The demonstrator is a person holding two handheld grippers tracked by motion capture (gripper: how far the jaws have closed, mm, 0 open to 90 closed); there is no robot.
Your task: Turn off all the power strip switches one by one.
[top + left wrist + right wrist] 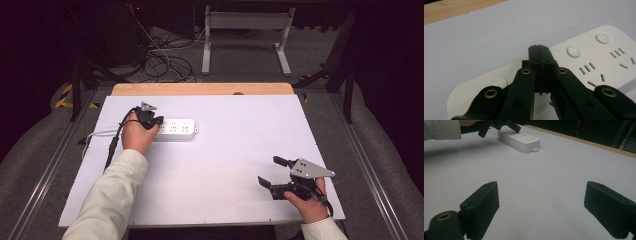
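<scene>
Right gripper [270, 173] jaws spread wide over bare white worktop [225, 165], well apart from white rectangular plastic power strip [176, 128], left gripper [539, 47] jaws closed together, tips over the strip's end

Power strip [176, 128] on table [225, 170], left half, toward far edge, lying lengthwise left to right. Cord [100, 134] runs off strip's left end toward table's left edge. Left gripper [156, 121] right over strip's left end, tips down on top face, just left of nearest button [574, 51]. Right gripper [272, 172] way off at near right corner, low over bare table, well apart from strip. Wooden edge [200, 89] behind table top.
</scene>
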